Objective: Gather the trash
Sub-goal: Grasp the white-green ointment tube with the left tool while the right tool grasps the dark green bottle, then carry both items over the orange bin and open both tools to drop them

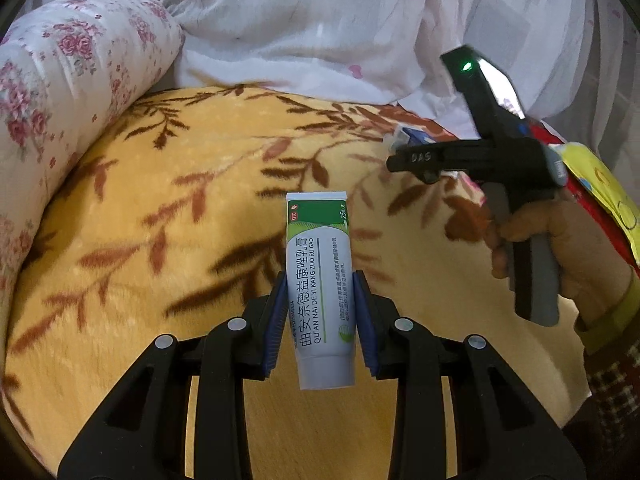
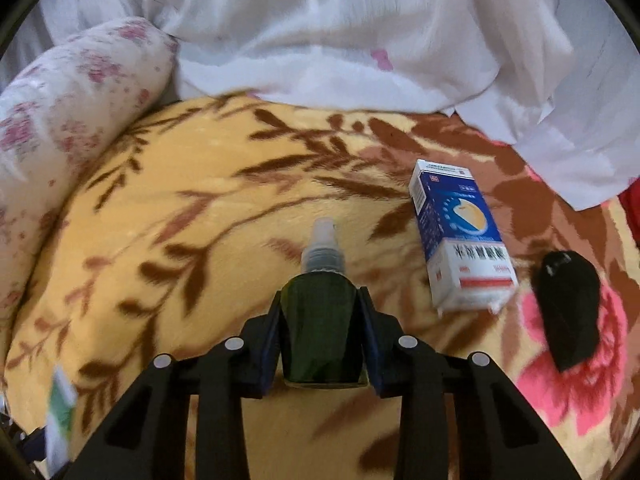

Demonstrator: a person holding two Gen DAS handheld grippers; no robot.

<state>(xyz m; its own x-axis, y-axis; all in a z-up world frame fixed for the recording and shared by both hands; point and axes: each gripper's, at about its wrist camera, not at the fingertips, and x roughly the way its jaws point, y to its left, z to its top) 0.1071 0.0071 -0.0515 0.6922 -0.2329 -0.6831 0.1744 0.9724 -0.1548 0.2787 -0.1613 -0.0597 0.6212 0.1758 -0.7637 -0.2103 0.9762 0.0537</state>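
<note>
Both grippers loaded over the yellow leaf-print blanket (image 1: pixel 140 220): left gripper (image 1: pixel 322 320) pinches the ointment tube (image 1: pixel 320 280), right gripper (image 2: pixel 320 332) clamps the dark green spray bottle (image 2: pixel 320 320); keep squeeze steady, carry level to the bin, then return for the blue-white medicine box (image 2: pixel 460 236).

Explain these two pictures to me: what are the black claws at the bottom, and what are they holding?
No robot here: a person holds a black two-finger gripper in each hand, each with a camera looking along its fingers. In the left camera's picture, the left gripper is shut on a white-and-green ointment tube; the other tool shows at right. In the right camera's picture, the right gripper clamps a dark green spray bottle with a clear cap. On the yellow leaf-patterned blanket lie a blue-and-white medicine box and a black object.
</note>
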